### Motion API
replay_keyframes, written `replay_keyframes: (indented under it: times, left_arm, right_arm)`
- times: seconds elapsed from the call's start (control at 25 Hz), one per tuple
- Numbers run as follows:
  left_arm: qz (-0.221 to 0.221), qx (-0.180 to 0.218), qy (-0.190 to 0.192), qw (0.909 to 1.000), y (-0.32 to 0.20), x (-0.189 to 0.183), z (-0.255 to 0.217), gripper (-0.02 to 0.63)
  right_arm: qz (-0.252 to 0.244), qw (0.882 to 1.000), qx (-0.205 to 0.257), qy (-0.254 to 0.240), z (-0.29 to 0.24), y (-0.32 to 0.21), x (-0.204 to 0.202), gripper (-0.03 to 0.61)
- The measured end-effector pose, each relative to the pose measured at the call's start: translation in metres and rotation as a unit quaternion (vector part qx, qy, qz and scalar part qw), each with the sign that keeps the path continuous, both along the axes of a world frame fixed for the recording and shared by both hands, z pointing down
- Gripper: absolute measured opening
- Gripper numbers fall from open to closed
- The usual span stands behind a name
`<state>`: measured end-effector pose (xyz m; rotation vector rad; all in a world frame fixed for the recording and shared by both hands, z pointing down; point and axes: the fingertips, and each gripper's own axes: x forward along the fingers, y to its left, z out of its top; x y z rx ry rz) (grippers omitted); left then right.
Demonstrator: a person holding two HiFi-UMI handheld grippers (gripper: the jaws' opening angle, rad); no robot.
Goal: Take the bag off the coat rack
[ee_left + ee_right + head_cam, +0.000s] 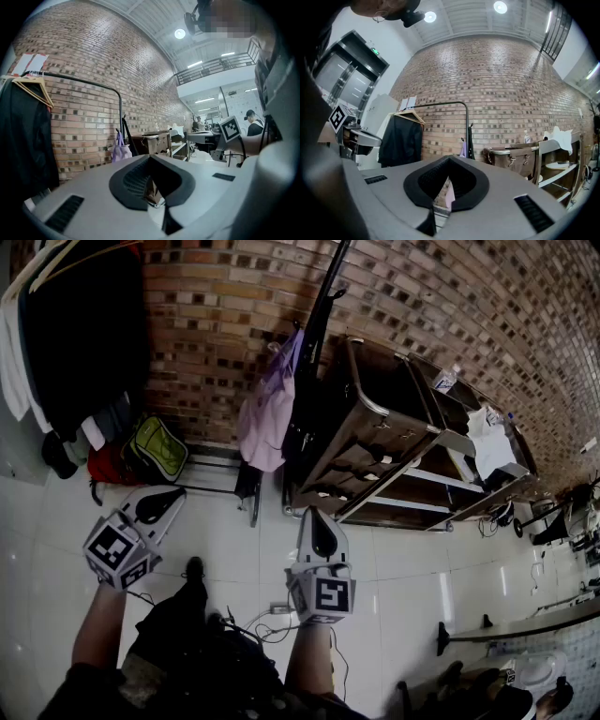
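Note:
A lilac bag (265, 418) hangs from a hook on the black coat rack pole (314, 334) in front of the brick wall. My left gripper (174, 494) is low at the left, well short of the bag, its jaws shut on nothing. My right gripper (313, 512) is just below and right of the bag, also shut and empty. In the left gripper view the bag (121, 151) hangs far ahead beside the pole (120, 112), beyond the gripper (150, 157). The right gripper view shows the bag (462, 150) by the pole (468, 126), past the gripper (449, 158).
A black coat (70, 334) hangs on the rack's left end, with a green backpack (157, 448) and a red bag (111, 465) on the floor below. A metal and wood cart (394, 427) stands right of the pole. Cables (267, 620) lie on the white tiles.

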<state>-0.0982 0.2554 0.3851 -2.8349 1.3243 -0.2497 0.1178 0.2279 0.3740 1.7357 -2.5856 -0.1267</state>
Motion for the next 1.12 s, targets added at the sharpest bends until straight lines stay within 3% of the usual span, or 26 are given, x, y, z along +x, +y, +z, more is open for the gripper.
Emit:
replay_keyframes:
  times: [0.2, 0.4, 0.6, 0.88, 1.12]
  left_arm:
    - [-0.009, 0.009, 0.014, 0.9998, -0.03, -0.013, -0.006, 0.018]
    - [-0.002, 0.012, 0.031, 0.9994, -0.092, -0.016, 0.004, 0.018]
    - [0.028, 0.026, 0.034, 0.9987, -0.17, -0.008, 0.01, 0.018]
    - [0.045, 0.012, 0.045, 0.9979, -0.291, -0.015, 0.023, 0.018]
    - [0.05, 0.001, 0.048, 0.9976, -0.365, -0.023, 0.021, 0.018]
  right_arm:
    - [0.006, 1.0, 0.012, -0.019, -0.002, -0.02, 0.004, 0.023]
    - [0.028, 0.999, 0.023, -0.012, 0.0, -0.066, 0.012, 0.023]
    - [0.032, 0.999, 0.014, -0.006, 0.007, -0.133, 0.005, 0.023]
    - [0.044, 0.999, 0.004, -0.007, 0.018, -0.243, -0.008, 0.023]
    - [0.062, 0.998, -0.003, -0.006, 0.012, -0.318, -0.012, 0.023]
